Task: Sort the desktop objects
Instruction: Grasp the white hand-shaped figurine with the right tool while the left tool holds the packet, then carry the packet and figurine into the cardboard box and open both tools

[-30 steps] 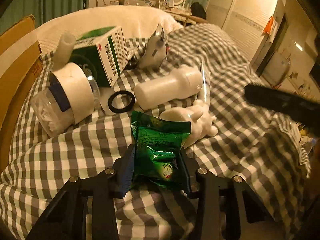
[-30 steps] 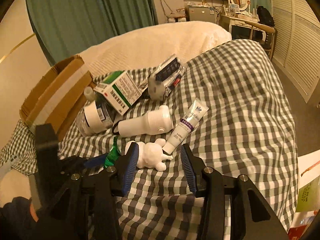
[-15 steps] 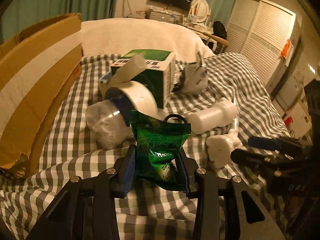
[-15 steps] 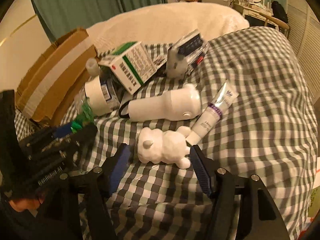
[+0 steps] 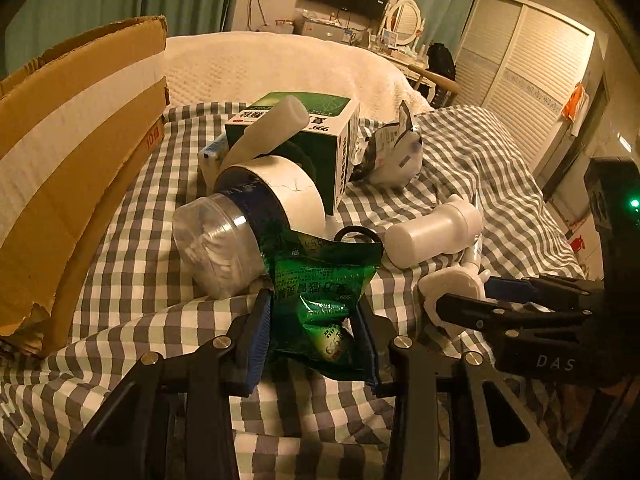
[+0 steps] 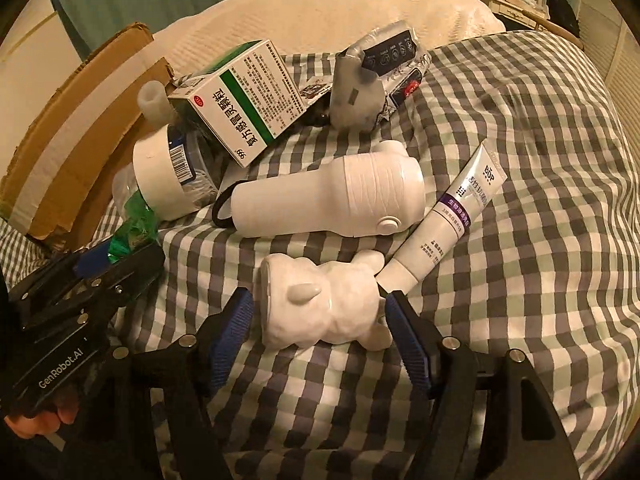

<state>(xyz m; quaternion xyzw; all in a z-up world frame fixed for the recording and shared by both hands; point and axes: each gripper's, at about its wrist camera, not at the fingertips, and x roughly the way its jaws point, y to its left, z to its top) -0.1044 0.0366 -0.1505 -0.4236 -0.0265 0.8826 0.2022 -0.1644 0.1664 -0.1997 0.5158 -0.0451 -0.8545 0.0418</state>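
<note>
My left gripper [image 5: 316,312] is shut on a green foil packet [image 5: 320,280], held just above the checked cloth [image 5: 132,248]; in the right wrist view the left gripper [image 6: 116,256] sits at the left with the packet [image 6: 132,220] sticking out. My right gripper [image 6: 318,308] straddles a white lumpy figurine [image 6: 320,296] lying on its side. Its jaws are closing, and a small gap still shows at the left pad. In the left wrist view the right gripper [image 5: 480,296] reaches in from the right around the figurine [image 5: 452,284].
Behind the figurine lie a white bottle [image 6: 332,200], a black hair tie [image 6: 220,208], a white tube [image 6: 452,216], a green-and-white medicine box [image 6: 244,96], a silver pouch [image 6: 376,76] and a clear jar with a white lid [image 6: 160,176]. A cardboard box [image 5: 68,152] stands at the left.
The left gripper carried the green packet leftward toward the cardboard box. The right gripper came down over the white figurine and its jaws widened around it.
</note>
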